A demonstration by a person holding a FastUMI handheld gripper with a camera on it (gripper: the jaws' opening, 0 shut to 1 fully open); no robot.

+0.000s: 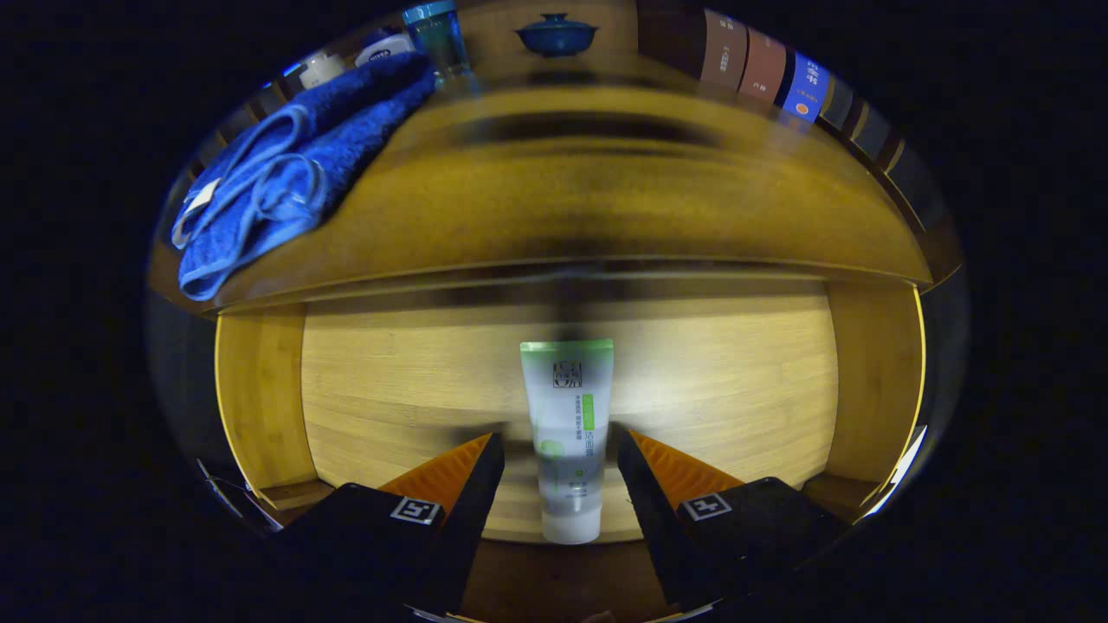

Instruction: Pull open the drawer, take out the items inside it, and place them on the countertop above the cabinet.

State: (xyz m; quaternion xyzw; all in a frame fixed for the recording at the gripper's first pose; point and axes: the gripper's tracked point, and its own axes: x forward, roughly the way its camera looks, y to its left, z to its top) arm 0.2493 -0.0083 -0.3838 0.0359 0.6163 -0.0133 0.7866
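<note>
- Pale bamboo drawer [415, 389] pulled open, its floor lit, one item inside: a white tube [567, 433] with a green top edge.
- Tube lies flat on the drawer floor, long axis running 12 to 6 o'clock, cap end at 6 toward the tongs [558, 459], crimped green end at 12.
- Tongs apart, one finger on each side of the tube's lower half; gaps show on both sides, so neither finger is pressing on it.
- Tube sits centred between the fingers and the axis lines up with them, so a straight squeeze should catch it across its width.
- Surface [606, 190] above the drawer, at 12 o'clock: blue towel [286, 173] at 10, jars behind it, blue lidded bowl [556, 35] at 12, books [762, 69] at 1.
- Bare middle of the surface looks the likely drop spot.
</note>
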